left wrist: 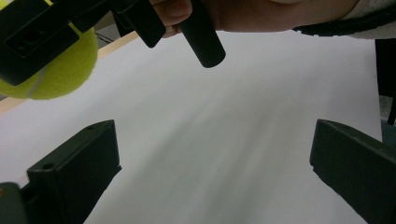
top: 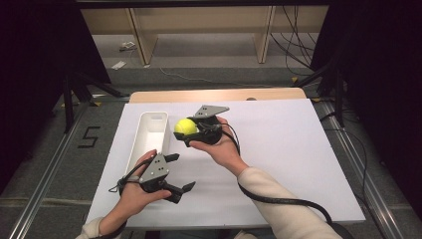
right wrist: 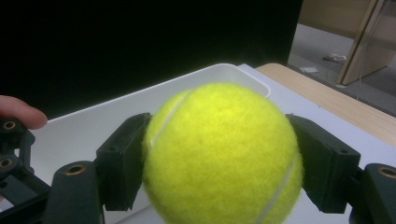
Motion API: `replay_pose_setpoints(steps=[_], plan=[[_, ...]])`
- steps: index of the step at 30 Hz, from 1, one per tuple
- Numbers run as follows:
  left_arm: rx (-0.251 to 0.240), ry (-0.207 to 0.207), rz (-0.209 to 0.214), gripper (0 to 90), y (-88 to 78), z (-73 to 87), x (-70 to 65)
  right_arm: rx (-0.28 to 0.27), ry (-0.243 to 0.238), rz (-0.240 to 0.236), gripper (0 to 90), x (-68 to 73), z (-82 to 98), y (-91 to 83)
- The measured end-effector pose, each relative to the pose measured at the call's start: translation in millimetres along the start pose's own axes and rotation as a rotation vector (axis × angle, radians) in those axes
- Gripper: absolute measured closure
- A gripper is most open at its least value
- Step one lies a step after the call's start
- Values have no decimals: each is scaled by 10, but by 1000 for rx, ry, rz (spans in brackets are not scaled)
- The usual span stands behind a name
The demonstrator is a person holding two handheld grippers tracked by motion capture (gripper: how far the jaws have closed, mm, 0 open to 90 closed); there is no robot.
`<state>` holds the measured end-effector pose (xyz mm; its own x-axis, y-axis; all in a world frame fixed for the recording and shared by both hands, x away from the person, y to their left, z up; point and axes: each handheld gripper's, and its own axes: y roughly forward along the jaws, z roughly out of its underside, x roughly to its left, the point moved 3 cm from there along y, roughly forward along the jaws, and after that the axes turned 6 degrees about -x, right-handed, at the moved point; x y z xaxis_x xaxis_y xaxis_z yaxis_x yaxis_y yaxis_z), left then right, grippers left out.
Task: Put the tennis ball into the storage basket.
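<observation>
White table [top: 298, 149]: tennis ball [top: 185, 126] clamped in right gripper [top: 191, 130], just right of white bin [top: 149, 137], not yet deposited; left gripper [top: 180, 172] wide open, empty, nearer.

Lab: floor rails [top: 45, 169], trailing cables [top: 298, 45]

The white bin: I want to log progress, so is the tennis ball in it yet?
Not yet: the right gripper holds the tennis ball beside the white bin.
</observation>
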<state>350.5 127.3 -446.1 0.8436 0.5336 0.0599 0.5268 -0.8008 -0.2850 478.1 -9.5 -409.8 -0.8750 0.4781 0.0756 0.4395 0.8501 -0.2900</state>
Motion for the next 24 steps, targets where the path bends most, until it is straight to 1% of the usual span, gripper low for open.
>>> replay_pose_setpoints(steps=[9, 24], plan=[[0, 0, -1, 10, 1, -1, -1, -3, -3, -4, 266, 15, -22, 29], [-1, 0, 2, 10, 1, 0, -4, 11, -2, -11, 266, 19, -27, 84]])
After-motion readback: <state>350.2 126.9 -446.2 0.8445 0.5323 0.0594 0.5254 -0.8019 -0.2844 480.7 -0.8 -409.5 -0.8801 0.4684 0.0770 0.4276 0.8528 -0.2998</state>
